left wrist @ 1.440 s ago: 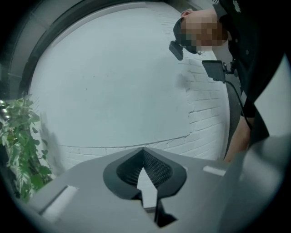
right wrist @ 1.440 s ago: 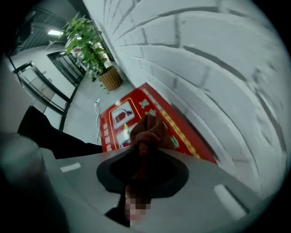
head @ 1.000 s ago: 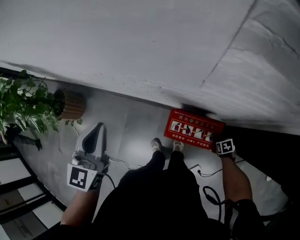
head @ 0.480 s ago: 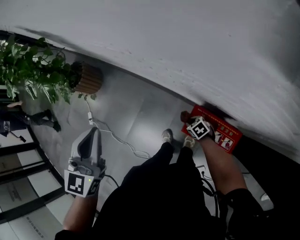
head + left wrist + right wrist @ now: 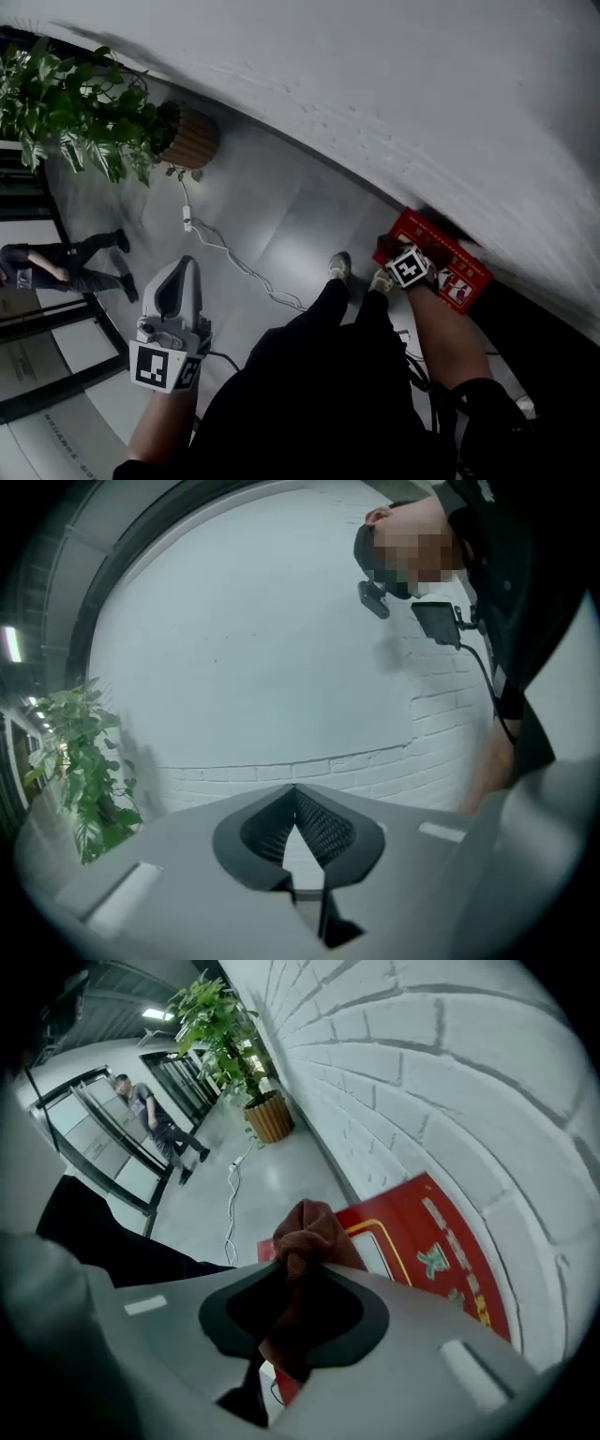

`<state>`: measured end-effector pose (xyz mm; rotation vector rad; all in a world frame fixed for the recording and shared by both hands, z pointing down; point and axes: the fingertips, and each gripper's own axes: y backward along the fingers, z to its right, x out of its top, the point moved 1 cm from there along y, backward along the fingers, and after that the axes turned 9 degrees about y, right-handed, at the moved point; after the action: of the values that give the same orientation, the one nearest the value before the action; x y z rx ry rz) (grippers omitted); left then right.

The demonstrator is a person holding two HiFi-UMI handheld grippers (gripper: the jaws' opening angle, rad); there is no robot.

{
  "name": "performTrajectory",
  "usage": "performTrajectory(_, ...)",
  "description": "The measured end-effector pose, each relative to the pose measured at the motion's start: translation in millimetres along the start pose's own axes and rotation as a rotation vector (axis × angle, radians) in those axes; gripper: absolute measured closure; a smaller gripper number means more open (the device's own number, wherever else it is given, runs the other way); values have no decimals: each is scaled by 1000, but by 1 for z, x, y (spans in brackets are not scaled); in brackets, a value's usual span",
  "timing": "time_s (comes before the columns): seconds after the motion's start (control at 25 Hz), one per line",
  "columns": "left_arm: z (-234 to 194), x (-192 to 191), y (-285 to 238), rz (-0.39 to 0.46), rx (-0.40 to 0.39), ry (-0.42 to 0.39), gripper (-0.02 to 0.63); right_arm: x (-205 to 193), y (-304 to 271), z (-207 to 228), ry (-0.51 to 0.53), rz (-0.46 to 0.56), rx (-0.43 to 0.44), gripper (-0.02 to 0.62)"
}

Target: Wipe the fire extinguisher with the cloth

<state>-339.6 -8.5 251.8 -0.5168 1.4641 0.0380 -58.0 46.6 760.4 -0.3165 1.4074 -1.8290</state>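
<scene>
Cloth (image 5: 309,1232) is pinched in the right claw (image 5: 298,1279), over the red box (image 5: 441,1251) at the wall's foot; no extinguisher shows yet. Left claw (image 5: 295,794) is closed and empty. That loose bunch could slip out mid-wipe.

Your cloth (image 5: 309,1232) is reddish-brown, bunched and pinched in your right gripper (image 5: 300,1269), just before the red box (image 5: 448,262) sitting at the wall's foot, three o'clock in the head view.
</scene>
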Motion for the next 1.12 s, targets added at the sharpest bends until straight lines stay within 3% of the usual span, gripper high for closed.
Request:
performTrajectory(0.32, 60, 22, -61, 44, -228, -25, 606, -114, 55, 27, -204, 28, -132, 528)
performTrajectory(0.56, 108, 26, -98, 50, -400, -47, 606, -202, 90, 34, -446, 61, -199, 528)
performTrajectory(0.68, 126, 24, -109, 43, -463, -56, 606, -237, 102, 47, -497, 60, -287, 528)
performTrajectory(0.72, 131, 24, -110, 41, -473, -59, 606, -245, 104, 50, -505, 52, -301, 528)
performTrajectory(0.92, 134, 28, -109, 49, -475, -59, 606, -277, 107, 24, -641, 25, -192, 528)
performTrajectory(1.04, 123, 27, -106, 61, -446, -44, 606, -295, 118, 17, -665, 28, -244, 528)
performTrajectory(1.12, 116, 21, -103, 74, -422, -33, 606, -285, 127, 21, -600, 47, -309, 528)
